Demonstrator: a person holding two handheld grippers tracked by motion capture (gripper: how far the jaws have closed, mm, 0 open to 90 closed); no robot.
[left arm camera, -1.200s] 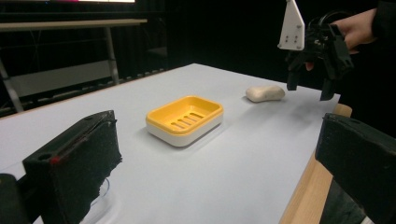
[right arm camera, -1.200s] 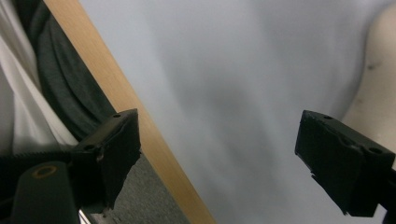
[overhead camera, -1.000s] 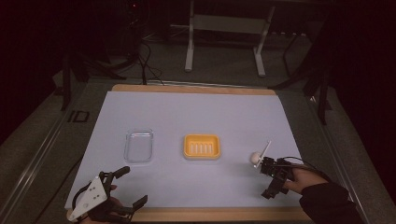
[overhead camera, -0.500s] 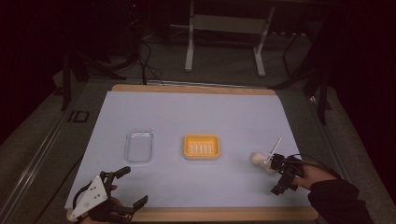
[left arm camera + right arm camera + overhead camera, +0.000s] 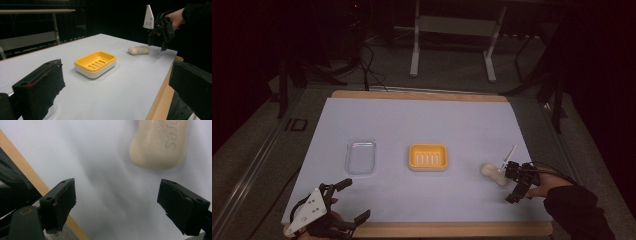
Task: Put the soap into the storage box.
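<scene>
Near the worktop's right edge, the right gripper (image 5: 513, 184) had drawn back from the soap bar (image 5: 493, 173), fingers apart and narrowing slightly around nothing, leaving it unplaced in the yellow soap dish (image 5: 428, 157).

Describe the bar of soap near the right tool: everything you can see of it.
The bar of soap is cream-coloured, matte and oblong with rounded ends and a slightly pinched middle. The right gripper view shows raised lettering moulded into its top face, cut off by the frame edge. It lies flat on the pale blue table cover, right of the yellow soap dish and apart from it. The right tool hangs just beside it, jaws open, with nothing between them. Nothing but the cover touches the soap.
</scene>
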